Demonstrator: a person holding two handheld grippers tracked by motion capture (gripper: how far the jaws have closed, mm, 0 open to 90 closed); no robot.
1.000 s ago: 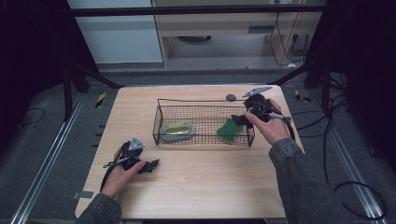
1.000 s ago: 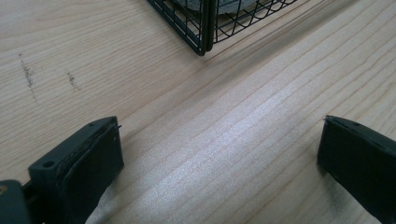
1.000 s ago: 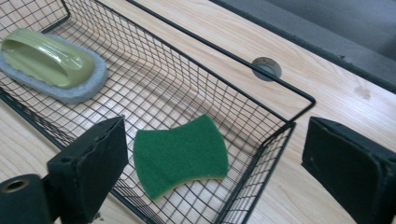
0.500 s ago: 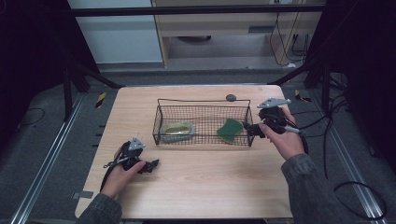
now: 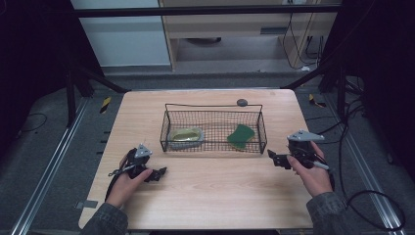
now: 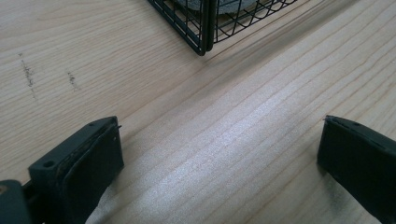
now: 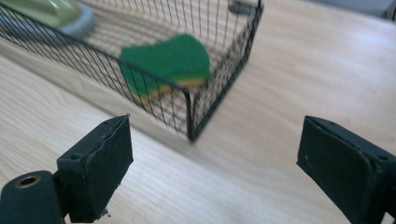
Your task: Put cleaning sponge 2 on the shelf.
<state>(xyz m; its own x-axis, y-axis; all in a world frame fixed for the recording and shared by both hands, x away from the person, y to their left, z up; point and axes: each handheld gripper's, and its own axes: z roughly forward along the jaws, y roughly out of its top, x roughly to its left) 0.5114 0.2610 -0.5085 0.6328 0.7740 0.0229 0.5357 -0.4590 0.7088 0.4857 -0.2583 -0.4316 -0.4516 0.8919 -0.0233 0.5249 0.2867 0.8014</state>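
Just sponge (image 7: 168,65) beyond right gripper (image 7: 212,163)

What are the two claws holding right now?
Nothing. The left claw and right claw are both open over bare table; the sponge lies in the basket.

One wooden table (image 5: 210,196) carries everything here. On it stands one black wire basket (image 5: 213,113), set toward the far middle. Inside the basket lie two things: one green sponge (image 5: 241,135) with a yellow underside at its right end, and one yellowish-green item on a grey base (image 5: 186,136) at its left end; what that item is cannot be told. One small dark grey round object (image 5: 242,102) sits just beyond the basket's far rim. Two hand-held grippers are on the near side, one left gripper (image 5: 159,173) and one right gripper (image 5: 274,157), each with two black jaws and each held by one hand.
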